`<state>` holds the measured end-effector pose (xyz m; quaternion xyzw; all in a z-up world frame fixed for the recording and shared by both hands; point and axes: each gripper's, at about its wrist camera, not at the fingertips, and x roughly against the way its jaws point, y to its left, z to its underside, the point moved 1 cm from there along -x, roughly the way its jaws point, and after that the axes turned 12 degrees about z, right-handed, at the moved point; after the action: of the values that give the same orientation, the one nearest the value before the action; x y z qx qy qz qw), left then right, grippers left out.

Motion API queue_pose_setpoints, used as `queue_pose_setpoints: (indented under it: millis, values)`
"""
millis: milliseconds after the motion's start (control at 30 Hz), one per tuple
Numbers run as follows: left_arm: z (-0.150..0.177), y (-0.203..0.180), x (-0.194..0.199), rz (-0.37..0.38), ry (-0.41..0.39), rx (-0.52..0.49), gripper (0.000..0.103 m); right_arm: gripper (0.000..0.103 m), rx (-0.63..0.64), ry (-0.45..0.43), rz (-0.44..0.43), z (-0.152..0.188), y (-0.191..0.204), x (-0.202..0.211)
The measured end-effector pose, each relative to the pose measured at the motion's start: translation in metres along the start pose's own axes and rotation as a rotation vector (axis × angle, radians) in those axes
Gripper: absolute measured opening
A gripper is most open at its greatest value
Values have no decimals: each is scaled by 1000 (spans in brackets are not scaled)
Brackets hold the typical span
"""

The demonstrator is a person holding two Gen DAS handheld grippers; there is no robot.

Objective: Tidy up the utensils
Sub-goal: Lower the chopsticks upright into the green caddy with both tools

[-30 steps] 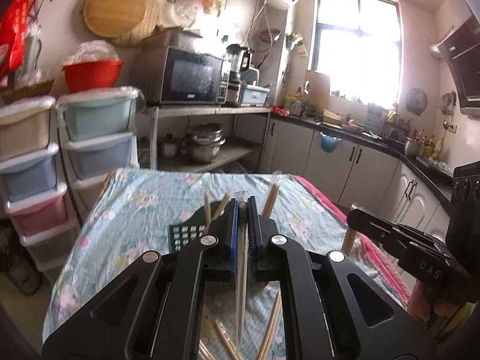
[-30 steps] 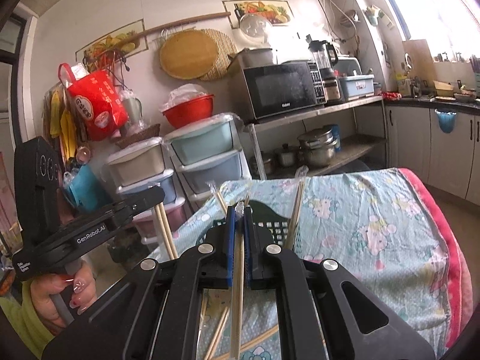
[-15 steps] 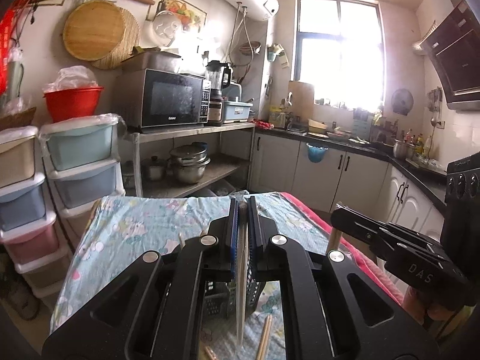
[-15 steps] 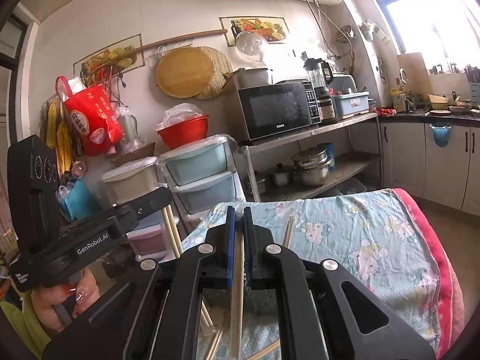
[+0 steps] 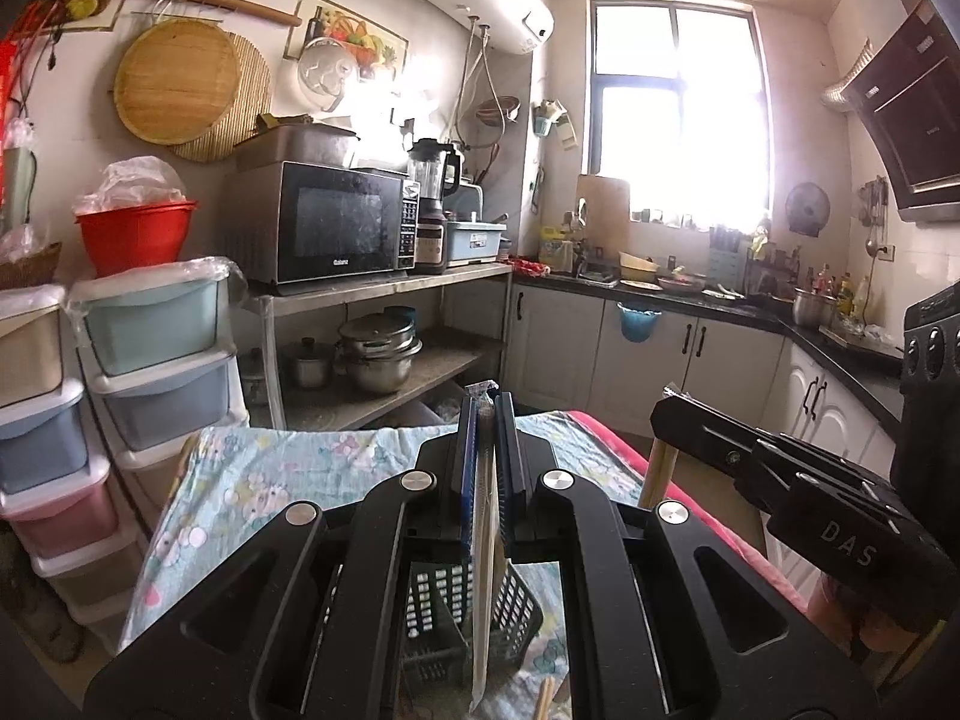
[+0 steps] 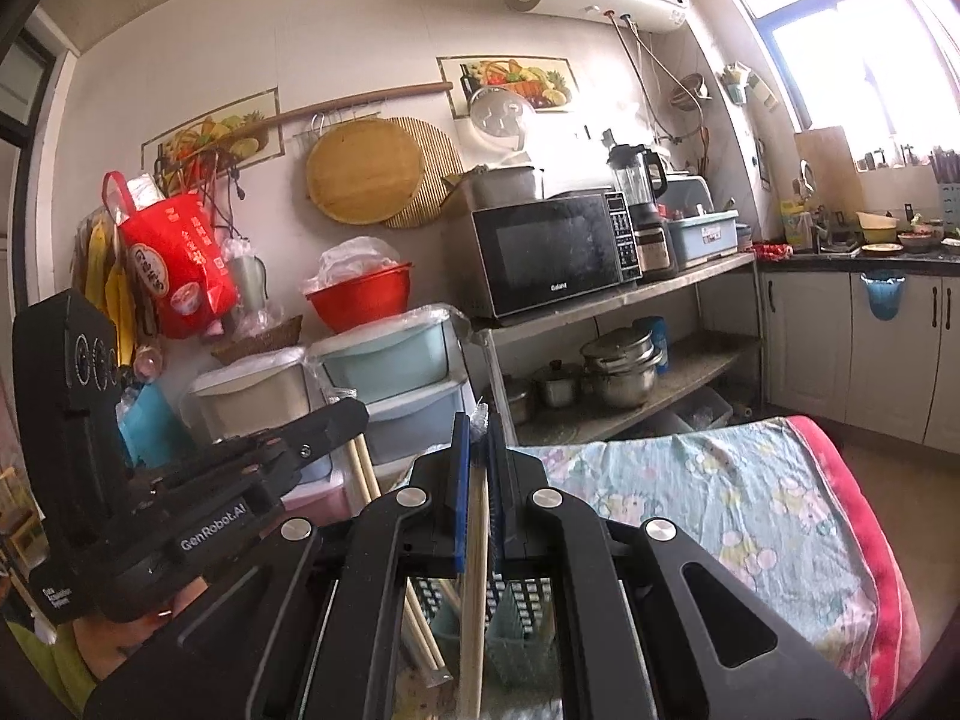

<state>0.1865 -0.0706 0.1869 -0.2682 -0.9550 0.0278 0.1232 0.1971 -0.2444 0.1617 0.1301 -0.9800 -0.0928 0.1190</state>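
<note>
My left gripper [image 5: 485, 414] is shut on a pair of wrapped chopsticks [image 5: 483, 570] that hangs down between its jaws over a dark green perforated utensil basket [image 5: 462, 618]. My right gripper [image 6: 479, 426] is shut on another pair of wrapped chopsticks [image 6: 473, 588], also above the basket [image 6: 516, 624]. Each gripper shows in the other's view: the right one [image 5: 780, 474] at the right, the left one [image 6: 240, 468] at the left. Both are raised above the table with the floral cloth [image 6: 720, 510].
Loose chopsticks [image 6: 420, 630] lie on the cloth beside the basket. Stacked plastic drawers [image 5: 150, 372] stand left of the table. A metal shelf [image 5: 384, 294] with a microwave and pots is behind it. Kitchen cabinets [image 5: 690, 360] run along the right.
Both grippers have risen and tilted up with their chopsticks. The basket and table have dropped lower in both views, and more of the wall and ceiling shows.
</note>
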Motion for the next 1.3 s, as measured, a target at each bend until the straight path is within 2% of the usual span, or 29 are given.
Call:
queue_pose_setpoints:
  millis: [200, 600, 1033, 1300]
  values:
    - [-7, 7, -10, -9, -1, 11, 3, 6, 9, -33, 19, -10, 2, -9]
    - [-14, 30, -27, -57, -18, 38, 3, 6, 6, -45, 50, -17, -2, -36]
    - [4, 65, -60, -107, -2, 89, 3, 6, 21, -14, 104, 10, -4, -81]
    - [20, 78, -69, -116, 25, 113, 3, 6, 12, -4, 107, 22, -6, -90]
